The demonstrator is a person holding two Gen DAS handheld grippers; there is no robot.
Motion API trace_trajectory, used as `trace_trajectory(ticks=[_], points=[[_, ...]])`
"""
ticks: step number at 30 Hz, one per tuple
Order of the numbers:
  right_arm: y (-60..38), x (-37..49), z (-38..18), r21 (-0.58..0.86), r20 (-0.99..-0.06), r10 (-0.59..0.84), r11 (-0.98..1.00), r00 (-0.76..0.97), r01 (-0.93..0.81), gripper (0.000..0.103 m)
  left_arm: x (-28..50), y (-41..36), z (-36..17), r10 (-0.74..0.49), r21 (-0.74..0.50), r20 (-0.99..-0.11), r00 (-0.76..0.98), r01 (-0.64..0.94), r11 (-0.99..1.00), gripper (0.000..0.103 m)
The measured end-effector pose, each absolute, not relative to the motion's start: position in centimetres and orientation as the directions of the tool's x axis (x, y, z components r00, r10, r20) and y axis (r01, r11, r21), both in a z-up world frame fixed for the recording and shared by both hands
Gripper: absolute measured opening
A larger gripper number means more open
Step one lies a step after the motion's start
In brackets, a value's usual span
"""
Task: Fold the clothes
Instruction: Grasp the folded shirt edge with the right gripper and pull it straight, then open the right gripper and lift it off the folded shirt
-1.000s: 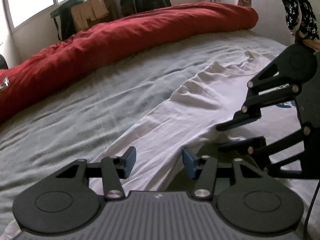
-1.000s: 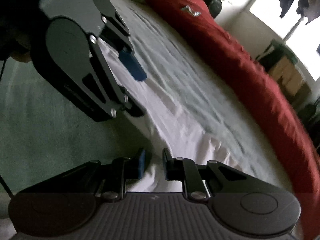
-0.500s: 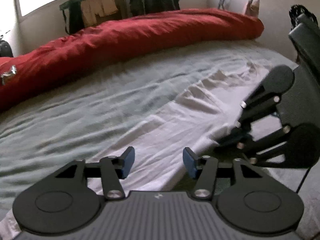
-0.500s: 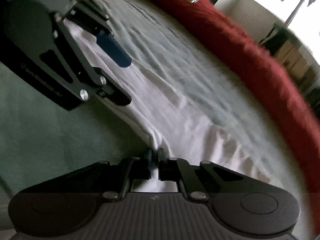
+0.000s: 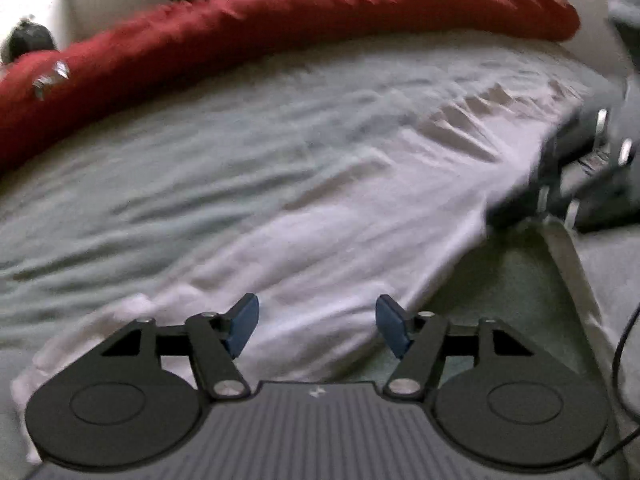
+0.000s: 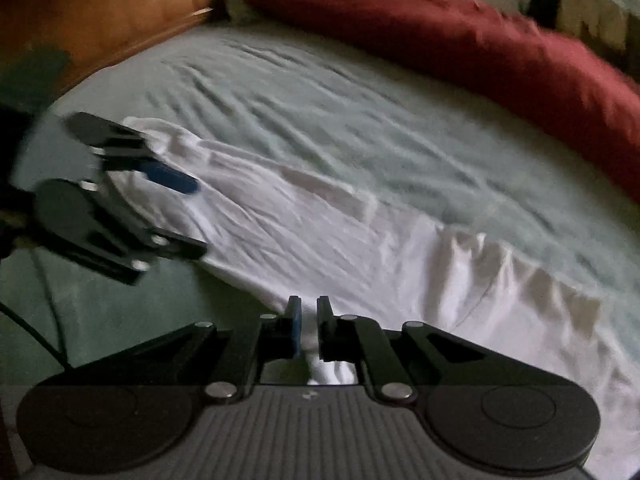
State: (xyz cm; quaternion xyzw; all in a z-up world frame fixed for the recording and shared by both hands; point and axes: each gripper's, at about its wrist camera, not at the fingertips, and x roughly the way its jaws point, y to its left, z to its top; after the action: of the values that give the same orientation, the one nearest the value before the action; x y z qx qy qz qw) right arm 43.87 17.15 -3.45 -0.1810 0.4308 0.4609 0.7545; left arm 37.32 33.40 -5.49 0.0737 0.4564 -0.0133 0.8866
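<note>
The right gripper [image 6: 308,326] is pinching the white garment's [image 6: 320,240] near edge between nearly closed jaws, apparently to fold it, while the left gripper [image 5: 316,326] is hovering spread-jawed over cloth lying between them.

A: State the left gripper [image 5: 316,326] condition.

B: Fingers spread wide apart, blue pads [image 5: 242,324] facing each other, nothing between them. It is positioned over the near end of the white garment [image 5: 360,208].

A: Garment layout?

B: Spread long and wrinkled on the grey-green bedsheet [image 5: 180,152], running from the bed's near edge toward its far right corner.

A: Right gripper [image 5: 560,184]?

B: Visible at the right edge, blurred, at the garment's side hem. Whether it grips cannot be determined.

A: Other items?

B: A red duvet [image 5: 300,12] rolled along the bed's far edge.
</note>
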Motion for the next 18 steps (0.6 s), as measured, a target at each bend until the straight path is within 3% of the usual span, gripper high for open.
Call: trace_trajectory(ticks=[4,9,18], points=[[18.4,42.5,-4.6,0.184,-0.806,0.574,0.47,0.141,-0.863,0.031,38.5,33.9,-5.2,0.093,0.167,-0.786,0.611,0.065,0.984,0.066],[17.5,40.6,-3.0,0.22,-0.768,0.633,0.404,0.098,-0.888,0.03,39.9,36.2,-5.9,0.152,0.15,-0.803,0.577,-0.052,0.987,0.065],[14.8,40.5,-2.6,0.182,-0.771,0.622,0.419,0.136,-0.89,0.03,35.2,46.3,-5.8,0.359,0.072,-0.806,0.471,-0.524,0.849,0.059]])
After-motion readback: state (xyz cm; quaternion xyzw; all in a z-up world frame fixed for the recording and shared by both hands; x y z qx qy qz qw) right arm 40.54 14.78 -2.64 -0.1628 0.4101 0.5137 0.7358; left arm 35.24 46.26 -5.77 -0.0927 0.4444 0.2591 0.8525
